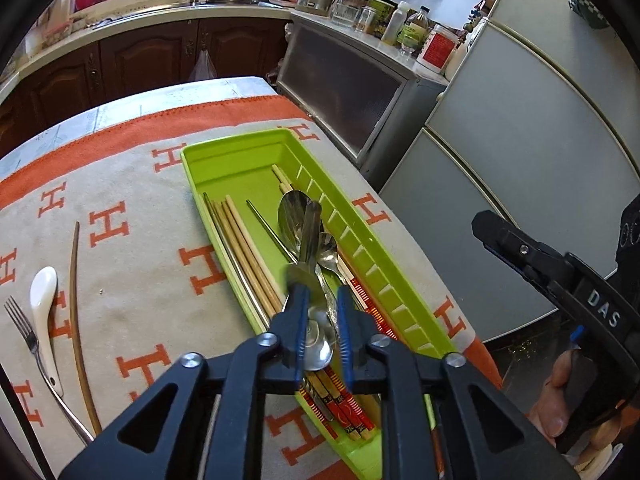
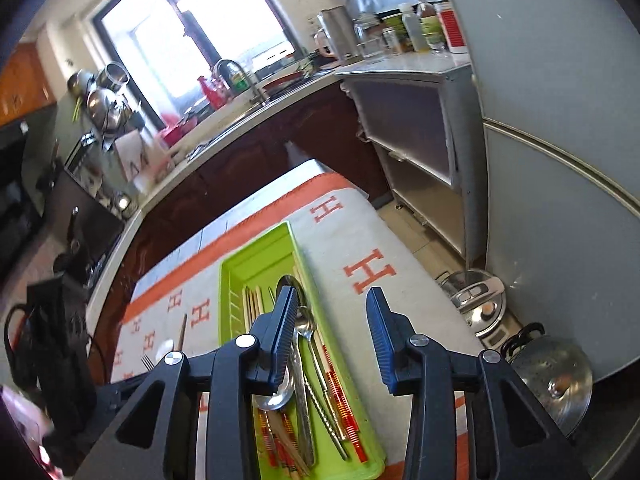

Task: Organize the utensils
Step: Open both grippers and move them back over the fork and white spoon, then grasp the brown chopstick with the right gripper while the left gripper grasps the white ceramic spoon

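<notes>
Left hand-held gripper (image 1: 320,296): jaws slightly apart over the green tray (image 1: 360,216), a metal spoon (image 1: 316,340) lies between the pads, contact unclear. Right hand-held gripper (image 2: 332,304): jaws apart, nothing between them, hovering over the tray's near end; its body reads "DAS" in the left wrist view. Tray holds wooden chopsticks (image 1: 244,248), metal spoons, red-patterned chopsticks (image 1: 344,408). Left of the tray on the tabletop cloth (image 1: 132,280), printed with orange "H" letters: fork (image 1: 24,332), white ceramic spoon (image 1: 44,312), one long brown stick (image 1: 78,320).
</notes>
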`<state>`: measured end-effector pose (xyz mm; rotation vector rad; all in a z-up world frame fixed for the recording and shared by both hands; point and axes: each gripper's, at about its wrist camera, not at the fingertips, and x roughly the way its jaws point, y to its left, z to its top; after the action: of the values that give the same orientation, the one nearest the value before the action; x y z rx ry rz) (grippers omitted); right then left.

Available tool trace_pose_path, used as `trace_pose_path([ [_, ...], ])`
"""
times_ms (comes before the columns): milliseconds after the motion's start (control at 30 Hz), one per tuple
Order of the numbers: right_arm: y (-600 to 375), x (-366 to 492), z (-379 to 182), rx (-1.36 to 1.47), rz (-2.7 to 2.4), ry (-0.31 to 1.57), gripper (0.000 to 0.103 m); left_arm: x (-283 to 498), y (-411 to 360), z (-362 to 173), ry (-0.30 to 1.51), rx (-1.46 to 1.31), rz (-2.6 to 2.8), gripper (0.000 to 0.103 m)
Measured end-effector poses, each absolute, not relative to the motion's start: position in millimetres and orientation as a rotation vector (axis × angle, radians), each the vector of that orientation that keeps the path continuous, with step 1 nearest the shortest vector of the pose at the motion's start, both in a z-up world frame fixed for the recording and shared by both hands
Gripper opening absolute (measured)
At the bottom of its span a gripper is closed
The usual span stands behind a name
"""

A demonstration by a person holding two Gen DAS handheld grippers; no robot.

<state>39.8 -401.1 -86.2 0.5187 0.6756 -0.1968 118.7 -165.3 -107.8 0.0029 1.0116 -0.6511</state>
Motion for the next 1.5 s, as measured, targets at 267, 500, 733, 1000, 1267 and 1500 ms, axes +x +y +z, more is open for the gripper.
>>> trace_pose_path([
  [267, -382.6, 45.5, -81.6, 0.490, -0.176, 0.678, 0.037, 98.2, -120.2, -89.0, 0.953, -0.045, -0.566, 0.045],
  [500, -341.0, 52.5, -79.3, 0.445, -0.117, 0.706, 0.037, 84.9, -73.4, -82.6, 0.943, -0.096, -0.477, 0.046],
  [733, -300.0, 55.5, -79.8, 0.387, -0.058, 0.736, 0.037, 82.4, -33.5, -83.4, 0.933, -0.132, -0.392, 0.048],
  [1000, -244.9, 72.5, -89.3, 0.325, 0.026, 0.799, 0.037, 88.1, 13.0, -93.1, 0.929, -0.179, -0.304, 0.055],
  [1267, -188.0, 112.3, -105.6, 0.277, 0.142, 0.882, 0.037, 109.6, 73.3, -119.7, 0.980, -0.303, -0.214, 0.055],
  [1500, -155.9, 142.8, -127.4, 0.261, 0.214, 0.955, 0.037, 134.4, 101.5, -147.8, 1.042, -0.397, -0.204, 0.047],
])
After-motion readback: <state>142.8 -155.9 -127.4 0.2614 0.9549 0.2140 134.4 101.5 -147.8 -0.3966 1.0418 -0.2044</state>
